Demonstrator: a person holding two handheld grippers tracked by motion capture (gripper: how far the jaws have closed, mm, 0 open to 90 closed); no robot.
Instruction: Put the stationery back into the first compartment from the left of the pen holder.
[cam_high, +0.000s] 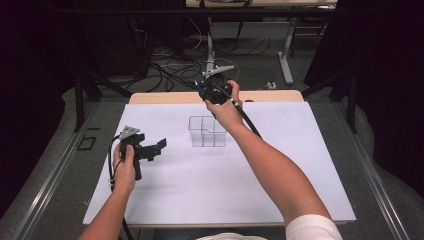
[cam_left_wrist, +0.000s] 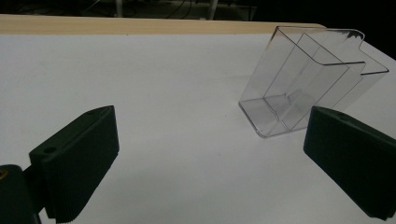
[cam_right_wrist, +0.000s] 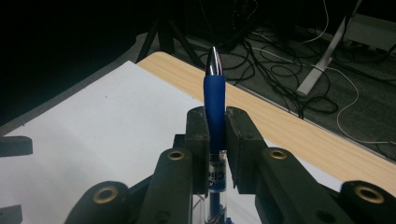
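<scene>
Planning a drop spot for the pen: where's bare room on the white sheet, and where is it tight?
Bare: the near half of the white sheet, between the clear organizer and the near edge, and the right side past the right forearm. Tight: around the organizer, where the right gripper holds the pen, and the left, where the left gripper hovers.

pen lower barrel hidden between tongs

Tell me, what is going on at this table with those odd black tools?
A person holds a two-jaw gripper in each hand. The right gripper is shut on a blue pen, silver tip outward, near the table's far wooden edge. The left gripper stands open and holds nothing, aimed across the white sheet at a clear plastic divided holder, which stands upright and looks empty.
</scene>
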